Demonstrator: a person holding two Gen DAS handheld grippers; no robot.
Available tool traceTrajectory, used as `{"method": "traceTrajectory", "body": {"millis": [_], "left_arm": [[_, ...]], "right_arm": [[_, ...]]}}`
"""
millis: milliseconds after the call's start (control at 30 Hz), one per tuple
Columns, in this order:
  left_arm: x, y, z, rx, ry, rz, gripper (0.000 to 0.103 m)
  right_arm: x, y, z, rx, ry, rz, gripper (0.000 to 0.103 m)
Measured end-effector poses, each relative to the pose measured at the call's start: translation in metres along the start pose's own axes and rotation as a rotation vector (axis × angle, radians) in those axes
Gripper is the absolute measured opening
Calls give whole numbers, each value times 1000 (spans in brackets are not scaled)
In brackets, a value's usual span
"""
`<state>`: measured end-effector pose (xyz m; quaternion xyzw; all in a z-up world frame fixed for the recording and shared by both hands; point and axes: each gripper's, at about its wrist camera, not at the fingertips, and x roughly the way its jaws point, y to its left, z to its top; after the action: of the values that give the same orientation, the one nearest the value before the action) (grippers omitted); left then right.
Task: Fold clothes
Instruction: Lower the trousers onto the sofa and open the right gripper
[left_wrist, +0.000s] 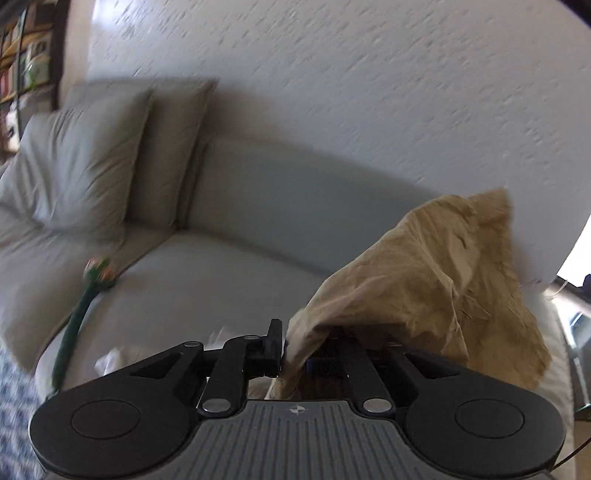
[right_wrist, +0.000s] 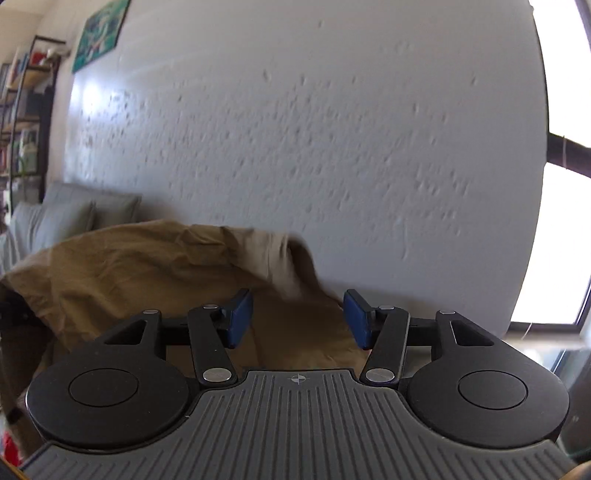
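A tan garment (left_wrist: 424, 273) hangs bunched in the air in the left wrist view. My left gripper (left_wrist: 287, 350) is shut on a fold of it, and the cloth drapes over and hides the right finger. In the right wrist view the same tan garment (right_wrist: 122, 273) billows to the left and spreads below and beyond my right gripper (right_wrist: 298, 319). That gripper is open, its blue pads (right_wrist: 239, 317) wide apart and touching no cloth.
A grey sofa (left_wrist: 229, 280) runs along a white textured wall (right_wrist: 295, 129), with two grey cushions (left_wrist: 77, 166) at its left end. A green stemmed flower toy (left_wrist: 83, 306) lies on the seat. Shelves (right_wrist: 26, 110) stand far left and a bright window (right_wrist: 554, 240) at right.
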<state>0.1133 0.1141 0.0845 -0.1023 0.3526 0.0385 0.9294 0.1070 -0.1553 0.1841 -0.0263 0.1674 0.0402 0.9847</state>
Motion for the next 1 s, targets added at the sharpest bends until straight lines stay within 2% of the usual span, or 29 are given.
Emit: {"method": "traceTrajectory", "body": {"millis": [67,133,267,300,367,433,533,633,767,833,900,967,1000], "left_arm": [[8,23,-33,0,59,-33,30],[6,27,-63,31,78,-99,41],[-17,13,-104,149,81,-229,48],[-22,4,-113,169,79,-261,50],[-23,-2,-135,197,83,-326,63],[-13,-6,-149,196,105,-360,65],[-5,-17,-164,209,151,-317,66],[-8,-21,-167,225,148,-292,68],[-14,-19,-166,208,134,-289,70],[-15,-18,-167,207,136,-279,70],[-13,-17,-169,202,145,-273,70],[-11,-15,-171,189,155,-272,70],[-9,-14,-172,182,160,-273,71]], "right_arm": [[6,-1,-33,55,88,61,57],[4,-6,-68,95,163,80,57],[-11,-25,-130,176,288,71,58],[-15,-32,-146,207,332,66,60],[-21,-42,-176,264,408,65,72],[-24,-48,-207,310,462,54,75],[-22,-52,-248,344,556,68,77],[-15,-49,-287,346,669,97,79],[1,-36,-318,298,729,78,80],[10,-31,-329,271,752,72,83],[13,-25,-338,223,738,74,89],[8,-19,-339,161,708,83,84],[3,-17,-337,138,693,108,65]]}}
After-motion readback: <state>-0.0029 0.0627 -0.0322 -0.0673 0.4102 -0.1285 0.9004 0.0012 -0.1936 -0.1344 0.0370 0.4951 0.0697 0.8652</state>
